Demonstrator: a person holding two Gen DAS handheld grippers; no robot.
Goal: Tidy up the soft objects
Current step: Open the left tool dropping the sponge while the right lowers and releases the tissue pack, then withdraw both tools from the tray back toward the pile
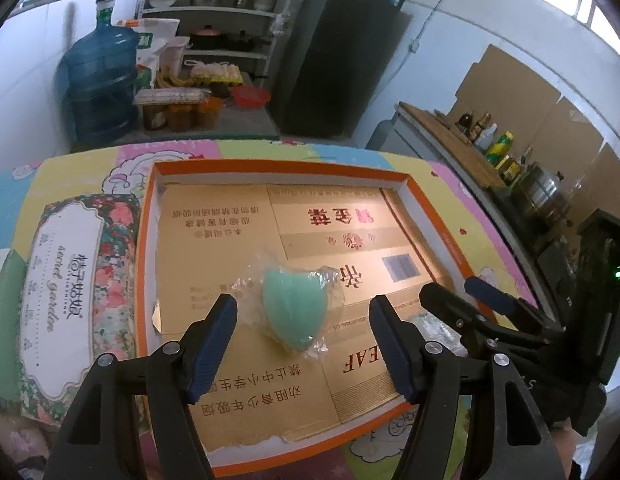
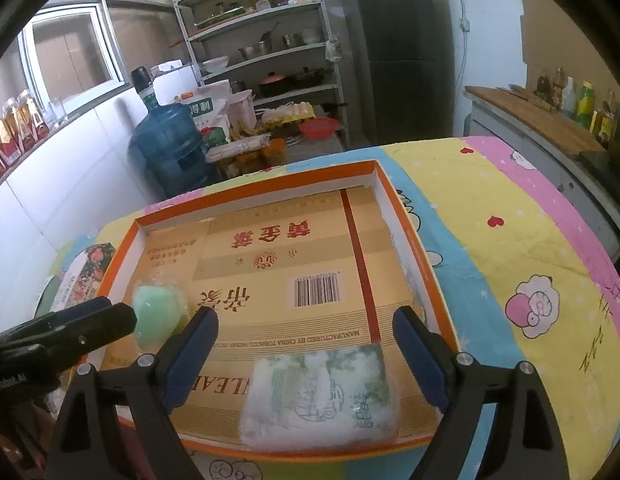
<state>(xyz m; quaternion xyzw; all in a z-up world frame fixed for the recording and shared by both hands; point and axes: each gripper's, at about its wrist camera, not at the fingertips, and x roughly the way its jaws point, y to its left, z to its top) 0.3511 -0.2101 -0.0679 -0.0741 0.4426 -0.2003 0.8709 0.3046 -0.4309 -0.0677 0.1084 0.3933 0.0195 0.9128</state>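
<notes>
**Two soft items lying in the orange tray, both grippers released**

Left wrist view: one shallow orange-rimmed cardboard tray (image 1: 150,216), lined with gold printed card, is sitting on the cartoon-patterned tablecloth (image 1: 449,172). One mint-green egg-shaped sponge in a clear plastic wrapper (image 1: 292,306) is lying near the tray's near-left part, in front of the left gripper (image 1: 302,340). Its two blue-padded fingers (image 1: 214,344) are standing wide apart, touching nothing; the sponge is lying free on the lining between and just beyond them. One floral-printed tissue pack (image 1: 70,280) is resting on the cloth just beside the tray's left edge. The right gripper (image 1: 465,296) is showing at the tray's right edge, with crinkled clear wrapping just below it.

Right wrist view: the right gripper (image 2: 306,356) is likewise spread wide, its two blue pads (image 2: 190,360) gripping nothing. One white-and-green wrapped pack of soft tissues (image 2: 321,392) is lying at the tray's near edge, toward the near-right corner, between the open fingers and apart from both. The green sponge (image 2: 156,316) is sitting toward the tray's left edge (image 2: 118,264), with the left gripper's black fingers (image 2: 66,328) just beside it.
</notes>
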